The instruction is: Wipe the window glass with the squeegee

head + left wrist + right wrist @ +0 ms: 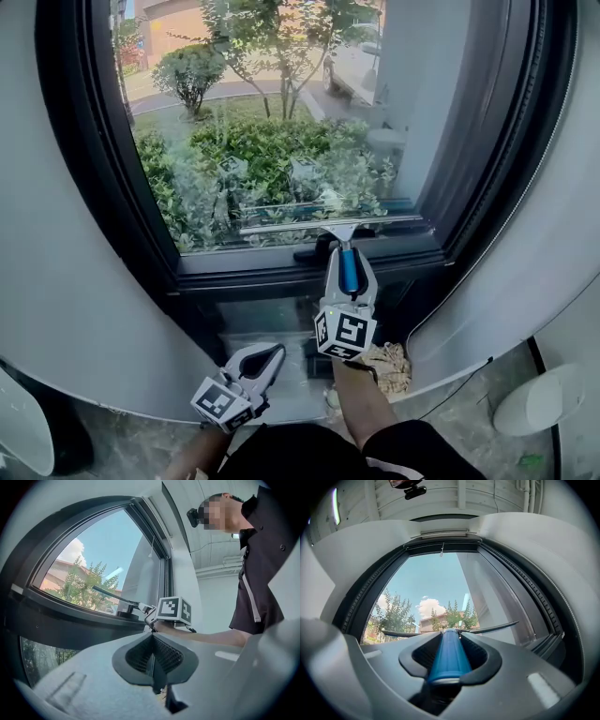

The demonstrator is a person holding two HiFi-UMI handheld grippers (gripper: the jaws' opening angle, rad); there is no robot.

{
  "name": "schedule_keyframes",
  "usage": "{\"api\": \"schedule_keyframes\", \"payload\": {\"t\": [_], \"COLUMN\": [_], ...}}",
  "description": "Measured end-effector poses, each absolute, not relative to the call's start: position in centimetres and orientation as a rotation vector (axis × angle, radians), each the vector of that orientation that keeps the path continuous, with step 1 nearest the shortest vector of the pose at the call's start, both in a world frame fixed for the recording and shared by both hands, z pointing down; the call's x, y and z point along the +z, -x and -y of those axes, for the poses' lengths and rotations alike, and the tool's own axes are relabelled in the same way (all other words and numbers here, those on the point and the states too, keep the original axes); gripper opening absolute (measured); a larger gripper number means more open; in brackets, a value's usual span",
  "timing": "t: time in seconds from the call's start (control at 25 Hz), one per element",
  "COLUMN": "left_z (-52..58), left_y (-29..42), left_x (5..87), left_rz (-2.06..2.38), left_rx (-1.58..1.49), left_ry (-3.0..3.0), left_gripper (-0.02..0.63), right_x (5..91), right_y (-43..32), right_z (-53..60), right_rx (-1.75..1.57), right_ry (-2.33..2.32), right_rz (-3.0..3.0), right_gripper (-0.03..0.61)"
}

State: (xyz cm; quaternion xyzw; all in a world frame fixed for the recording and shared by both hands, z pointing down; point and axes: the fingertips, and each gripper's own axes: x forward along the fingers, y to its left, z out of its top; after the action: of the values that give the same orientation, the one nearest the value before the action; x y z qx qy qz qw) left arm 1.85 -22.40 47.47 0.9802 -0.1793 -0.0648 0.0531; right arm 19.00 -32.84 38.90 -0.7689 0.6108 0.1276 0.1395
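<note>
A squeegee with a blue handle (pixel 350 270) and a long metal blade (pixel 330 224) lies against the window glass (pixel 272 122) near its bottom edge. My right gripper (pixel 349 281) is shut on the blue handle (pixel 447 657), and the blade (pixel 487 629) spreads to both sides ahead of it. My left gripper (pixel 255 361) hangs low at the left, below the sill, shut with nothing between its jaws. From the left gripper view I see the right gripper's marker cube (pixel 174 610) and the squeegee blade (pixel 112 595) on the glass.
The dark window frame (pixel 309 258) runs under the blade, with a black handle (pixel 314 251) on the sill. Curved white walls (pixel 56 281) close in on both sides. A crumpled cloth (pixel 389 366) lies below the sill. Bushes and a road show outside.
</note>
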Motion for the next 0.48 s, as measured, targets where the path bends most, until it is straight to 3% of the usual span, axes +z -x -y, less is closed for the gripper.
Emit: {"api": "schedule_keyframes", "payload": {"t": [0.48], "left_z": [21.5], "left_y": [0.8], "left_x": [45.5], "left_rz": [0.838], "left_rx": [-0.265], "left_ry": [-2.925], "left_gripper": [-0.002], "right_x": [26.9], "right_y": [-16.2], "right_z": [30.5], "right_rx": [0.606], "right_ry": [1.928], "right_rz": [-1.732], "right_gripper": [0.13]}}
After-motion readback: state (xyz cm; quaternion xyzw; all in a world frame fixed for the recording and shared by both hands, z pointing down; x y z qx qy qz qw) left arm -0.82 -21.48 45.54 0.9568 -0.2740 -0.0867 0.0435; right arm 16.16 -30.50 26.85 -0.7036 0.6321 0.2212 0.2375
